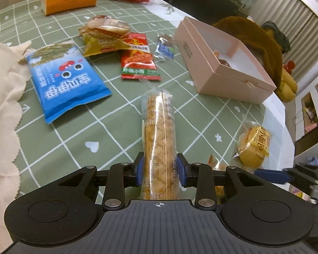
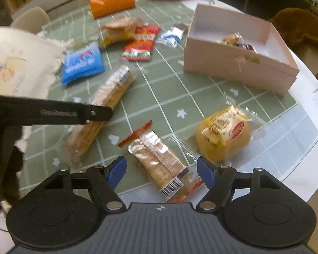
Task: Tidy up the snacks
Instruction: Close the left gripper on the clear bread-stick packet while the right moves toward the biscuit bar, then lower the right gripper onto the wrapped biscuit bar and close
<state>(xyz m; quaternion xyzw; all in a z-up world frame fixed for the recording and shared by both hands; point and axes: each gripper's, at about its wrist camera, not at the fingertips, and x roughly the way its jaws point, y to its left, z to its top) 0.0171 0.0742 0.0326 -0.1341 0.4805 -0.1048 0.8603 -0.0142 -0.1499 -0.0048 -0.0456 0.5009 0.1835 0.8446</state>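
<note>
Between the left gripper's [image 1: 159,170] closed pads sits a long cracker pack [image 1: 158,131]; the right gripper [image 2: 161,172] gapes over a smaller pack [image 2: 159,163] near the table [image 2: 201,97] edge.

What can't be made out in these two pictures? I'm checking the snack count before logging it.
- Pink box contents: the left wrist view shows only a few wrapped pieces behind its near wall; the count is unclear.
- Biscuit sleeve: its near end is hidden by the left hand-held gripper that clamps it.
- Blue snack bag: print blurred in the right wrist view.
- Cracker pack: its near end is hidden behind the right hand-held gripper.
</note>
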